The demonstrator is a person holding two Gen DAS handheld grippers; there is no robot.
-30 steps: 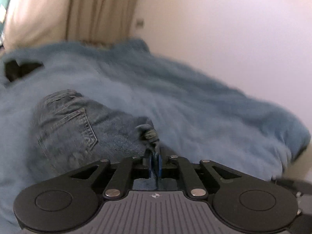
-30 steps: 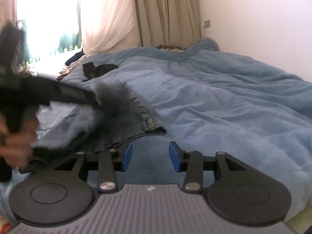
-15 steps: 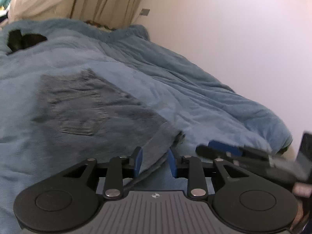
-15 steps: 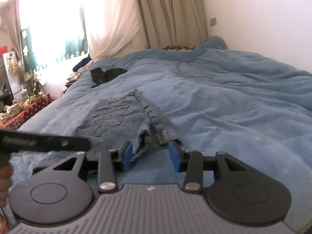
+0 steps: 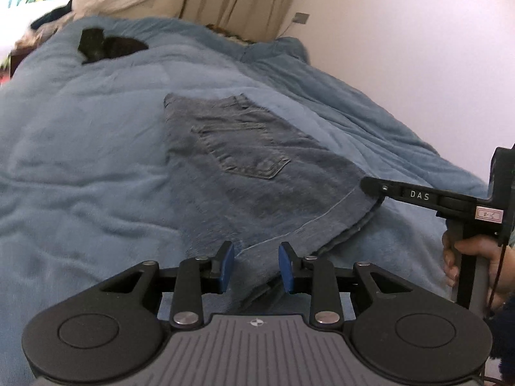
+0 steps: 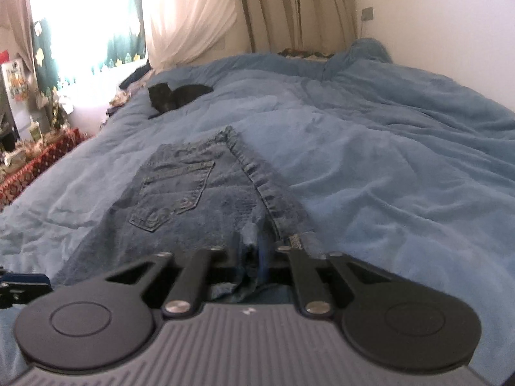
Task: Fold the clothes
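Note:
A pair of blue jeans (image 5: 257, 173) lies flat, back pocket up, on the blue blanket (image 5: 80, 160). My left gripper (image 5: 256, 265) is open at the near hem, where the denim edge runs under and between its blue pads without being pinched. Its tip shows at the left edge of the right wrist view (image 6: 22, 281). My right gripper (image 6: 252, 257) is closing its jaws on a bunched corner of the jeans (image 6: 193, 206) at the waistband end. From the left wrist view its tip (image 5: 370, 188) sits on that corner, with a hand (image 5: 463, 251) on the handle.
A small black shape, perhaps a cat (image 6: 177, 95), rests on the blanket at the far left. Curtains (image 6: 289, 9) and a bright window stand behind the bed. A white wall (image 5: 418, 48) runs along the right. A cluttered red-covered surface (image 6: 38, 160) is left of the bed.
The left gripper let go of the folded denim, opened and drew back along the jeans, which now lie spread flat. The right gripper moved onto the jeans' corner and its jaws came together on it.

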